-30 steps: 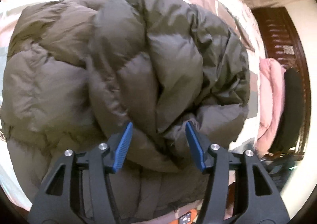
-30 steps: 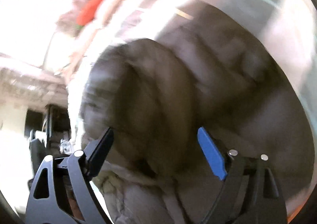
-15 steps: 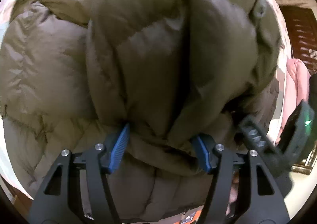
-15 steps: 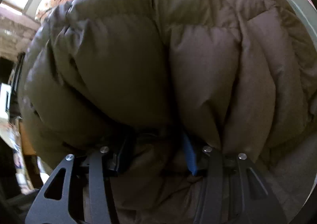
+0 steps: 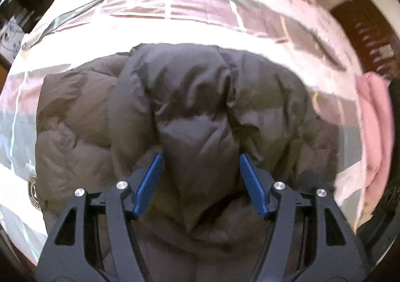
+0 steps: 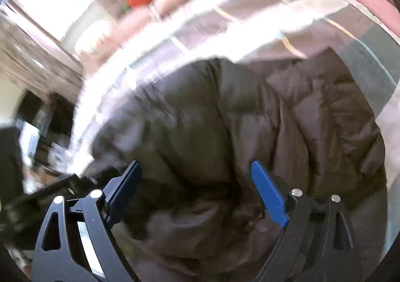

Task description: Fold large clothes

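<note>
Here the jacket [image 5: 195,117], a dark puffer, lies bundled on the bed [image 5: 175,4], well in from its far edge, its long axis running left to right across both views. The left gripper [image 5: 200,169] straddles a padded fold with jaws spread, the pads beside it without clearly clamping. The right gripper [image 6: 195,182] hangs spread over the bundle's other end, though blur hides contact; both look about equally near.
</note>
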